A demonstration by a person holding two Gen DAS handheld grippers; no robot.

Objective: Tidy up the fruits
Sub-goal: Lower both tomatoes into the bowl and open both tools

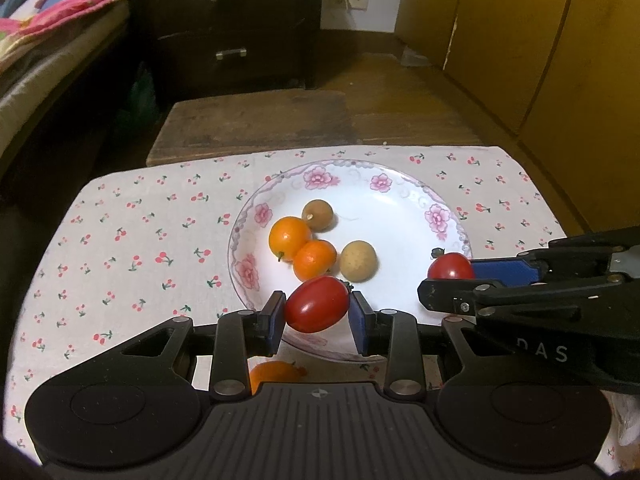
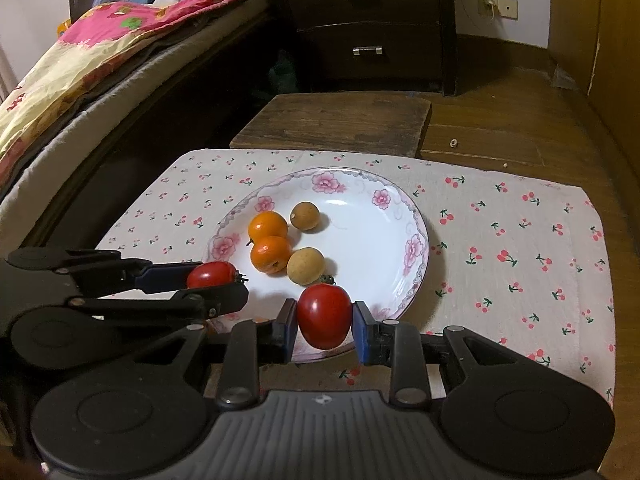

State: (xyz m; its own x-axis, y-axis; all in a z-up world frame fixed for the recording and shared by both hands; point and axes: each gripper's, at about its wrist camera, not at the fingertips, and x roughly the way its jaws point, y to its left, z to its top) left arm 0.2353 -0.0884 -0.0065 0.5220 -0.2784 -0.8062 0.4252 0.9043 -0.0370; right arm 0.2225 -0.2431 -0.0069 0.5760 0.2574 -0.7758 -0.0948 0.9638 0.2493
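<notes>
While clamped, tomato (image 1: 317,304) between left gripper (image 1: 318,316)

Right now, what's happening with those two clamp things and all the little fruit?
A person is sorting fruit with a handheld gripper in each hand. The left gripper is shut on a red tomato, and the right gripper is shut on another red tomato. Both hover at the near edge of a floral plate, which already holds two small oranges and two tan round fruits. One more orange lies on the cloth.
</notes>
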